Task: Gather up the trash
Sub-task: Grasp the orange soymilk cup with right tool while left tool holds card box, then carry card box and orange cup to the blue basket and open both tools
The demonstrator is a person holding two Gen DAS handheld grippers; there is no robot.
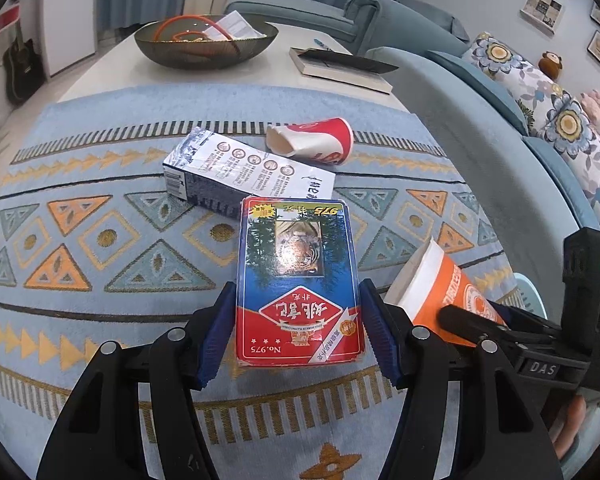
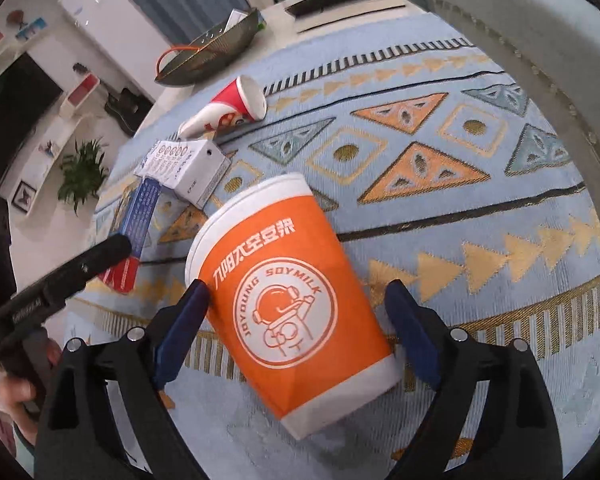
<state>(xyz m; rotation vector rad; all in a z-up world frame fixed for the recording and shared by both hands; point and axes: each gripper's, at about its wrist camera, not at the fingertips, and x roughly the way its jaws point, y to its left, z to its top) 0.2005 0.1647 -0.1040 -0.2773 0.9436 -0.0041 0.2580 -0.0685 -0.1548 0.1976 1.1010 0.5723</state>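
Observation:
My left gripper (image 1: 298, 320) is shut on a red and blue playing-card box (image 1: 298, 256), which it holds a little above the patterned rug (image 1: 100, 312). An orange soy-milk paper cup (image 2: 284, 300) lies tilted between the open jaws of my right gripper (image 2: 298, 292). The left pad is at the cup's side and the right pad stands apart from it. The same cup (image 1: 432, 280) shows at the right of the left wrist view. On the rug farther off lie a crushed red paper cup (image 1: 312, 142) and a white and dark carton (image 1: 236, 172).
A low white table (image 1: 112, 68) beyond the rug holds a dark mesh bowl (image 1: 206, 42) and a book (image 1: 340, 68). A blue-grey sofa (image 1: 480, 128) with floral cushions borders the rug on the right. A person's hand (image 2: 16, 392) grips the left tool.

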